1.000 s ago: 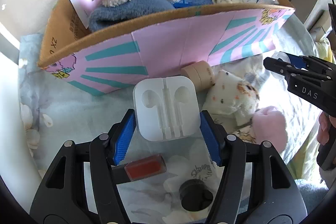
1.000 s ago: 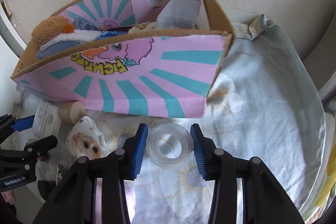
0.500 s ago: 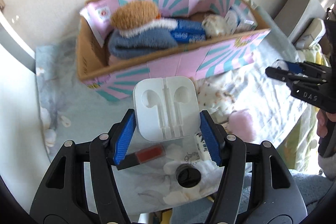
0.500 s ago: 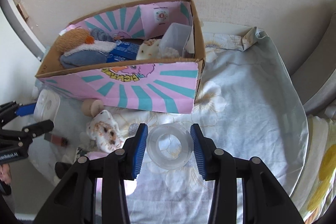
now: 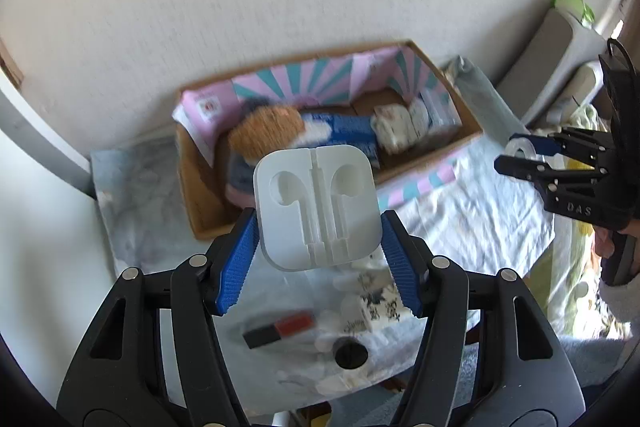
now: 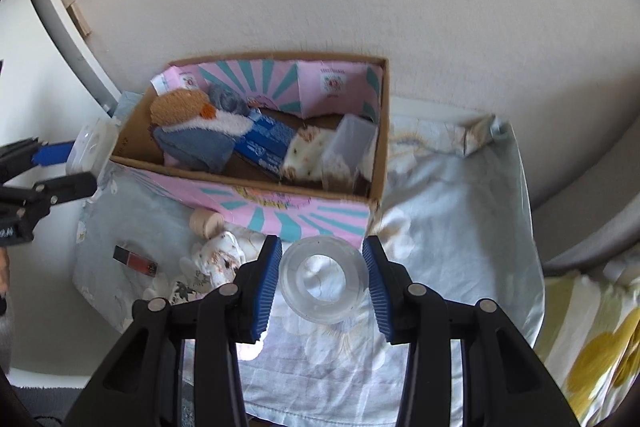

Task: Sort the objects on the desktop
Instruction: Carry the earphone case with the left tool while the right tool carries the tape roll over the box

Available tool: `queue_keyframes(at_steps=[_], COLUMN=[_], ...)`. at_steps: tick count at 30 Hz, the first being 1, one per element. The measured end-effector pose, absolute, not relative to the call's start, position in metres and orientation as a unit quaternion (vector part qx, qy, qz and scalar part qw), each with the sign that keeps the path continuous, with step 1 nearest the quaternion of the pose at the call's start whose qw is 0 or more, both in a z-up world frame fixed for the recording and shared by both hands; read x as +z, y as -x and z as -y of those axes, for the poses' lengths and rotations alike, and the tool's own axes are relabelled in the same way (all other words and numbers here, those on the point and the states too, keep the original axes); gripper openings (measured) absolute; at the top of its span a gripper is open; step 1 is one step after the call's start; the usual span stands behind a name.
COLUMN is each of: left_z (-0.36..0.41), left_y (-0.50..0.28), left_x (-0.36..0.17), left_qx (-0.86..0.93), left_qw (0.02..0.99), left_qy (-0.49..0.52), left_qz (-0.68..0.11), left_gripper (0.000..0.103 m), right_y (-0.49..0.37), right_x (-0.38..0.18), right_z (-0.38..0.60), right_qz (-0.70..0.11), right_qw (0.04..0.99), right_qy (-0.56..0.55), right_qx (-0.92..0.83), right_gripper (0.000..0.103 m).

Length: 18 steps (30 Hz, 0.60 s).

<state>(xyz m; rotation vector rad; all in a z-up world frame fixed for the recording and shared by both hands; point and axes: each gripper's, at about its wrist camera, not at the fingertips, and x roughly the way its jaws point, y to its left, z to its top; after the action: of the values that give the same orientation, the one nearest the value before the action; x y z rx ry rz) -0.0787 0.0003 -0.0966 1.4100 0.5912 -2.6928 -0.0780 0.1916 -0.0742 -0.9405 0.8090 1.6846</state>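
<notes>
My left gripper (image 5: 318, 247) is shut on a white earphone case (image 5: 316, 205) and holds it high above the table, in front of the pink and teal cardboard box (image 5: 420, 183). My right gripper (image 6: 322, 277) is shut on a clear tape roll (image 6: 324, 277), held high above the cloth before the box (image 6: 304, 205). The box holds a plush toy (image 6: 188, 123), a blue packet (image 6: 264, 141) and a clear container (image 6: 348, 147). Each gripper shows in the other's view, the right one (image 5: 520, 157) and the left one (image 6: 64, 167).
On the light cloth (image 6: 440, 227) lie a red lipstick (image 6: 136, 261), a beige wooden cylinder (image 6: 206, 223), a small spotted plush (image 6: 218, 257), a black cap (image 5: 351, 351) and a patterned eraser-like block (image 5: 374, 309). A wall stands behind the box. Grey cushions (image 5: 548, 51) are at the right.
Both grippers have risen well above the table with their objects; the box now looks smaller and its inside shows from above.
</notes>
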Motion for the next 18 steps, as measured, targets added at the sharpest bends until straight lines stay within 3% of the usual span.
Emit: queue_keyframes(at_steps=[11, 18], left_z=[0.037, 0.045], left_y=[0.12, 0.16], left_x=[-0.045, -0.04], left_qx=[-0.876, -0.869], left_qw=[0.022, 0.015], left_qy=[-0.437, -0.457], left_qz=[-0.202, -0.188], left_gripper=[0.059, 0.059], right_y=[0.1, 0.124], right_x=[-0.027, -0.016], right_z=[-0.253, -0.292], right_qz=[-0.33, -0.327], right_qw=[0.452, 0.446], right_qy=[0.404, 0.428], right_qx=[0.724, 0.715], right_gripper=[0.039, 0.039])
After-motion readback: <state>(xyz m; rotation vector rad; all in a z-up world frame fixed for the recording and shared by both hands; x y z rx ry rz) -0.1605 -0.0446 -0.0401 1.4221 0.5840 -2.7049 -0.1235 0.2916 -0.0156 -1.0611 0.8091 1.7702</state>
